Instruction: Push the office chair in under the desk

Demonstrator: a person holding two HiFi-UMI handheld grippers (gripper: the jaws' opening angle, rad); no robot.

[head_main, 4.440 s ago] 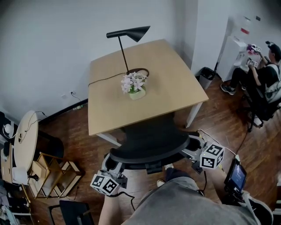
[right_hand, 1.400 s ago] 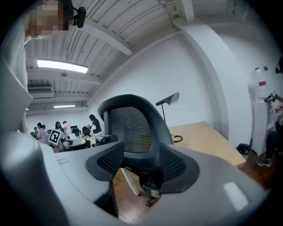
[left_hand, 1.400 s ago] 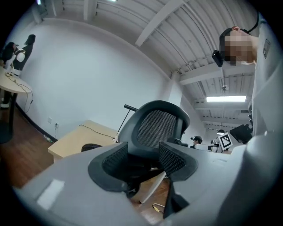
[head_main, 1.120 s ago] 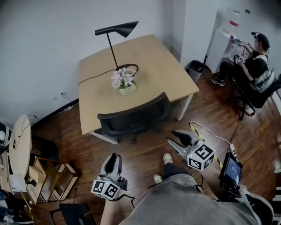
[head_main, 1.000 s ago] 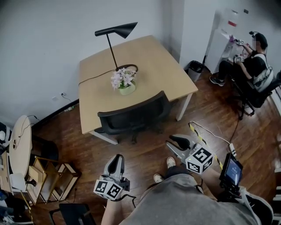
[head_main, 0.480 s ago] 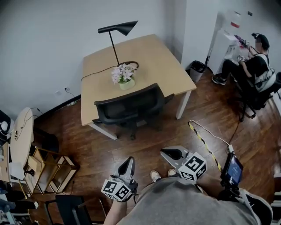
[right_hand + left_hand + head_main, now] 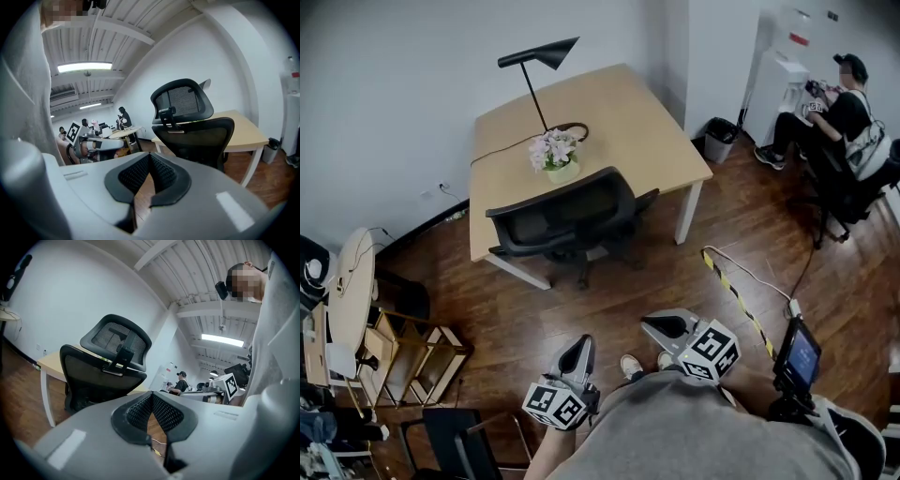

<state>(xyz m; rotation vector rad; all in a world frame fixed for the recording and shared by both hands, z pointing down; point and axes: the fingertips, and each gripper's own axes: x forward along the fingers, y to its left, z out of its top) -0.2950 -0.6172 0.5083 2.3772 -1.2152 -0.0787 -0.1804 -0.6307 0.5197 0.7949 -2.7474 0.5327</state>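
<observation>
The black mesh office chair (image 7: 562, 220) stands at the front edge of the wooden desk (image 7: 619, 112), its seat tucked under the top and its backrest close to the edge. Both grippers hang low near my body, well away from the chair, over the wood floor. The left gripper (image 7: 579, 351) is shut with nothing between its jaws, and so is the right gripper (image 7: 662, 326). The left gripper view shows the chair (image 7: 110, 366) beyond the shut left gripper (image 7: 151, 397). The right gripper view shows the chair (image 7: 194, 123) past the shut right gripper (image 7: 149, 159).
A black lamp (image 7: 539, 58) and a flower pot (image 7: 551, 157) stand on the desk. A bin (image 7: 719, 139) and a seated person (image 7: 839, 108) are at the right. A striped cable (image 7: 736, 292) crosses the floor near a screen (image 7: 797, 352). A wooden rack (image 7: 412, 349) and round table (image 7: 342, 300) stand left.
Both grippers have drawn back from the chair toward my body and their jaws have closed. The chair stays at the desk edge.
</observation>
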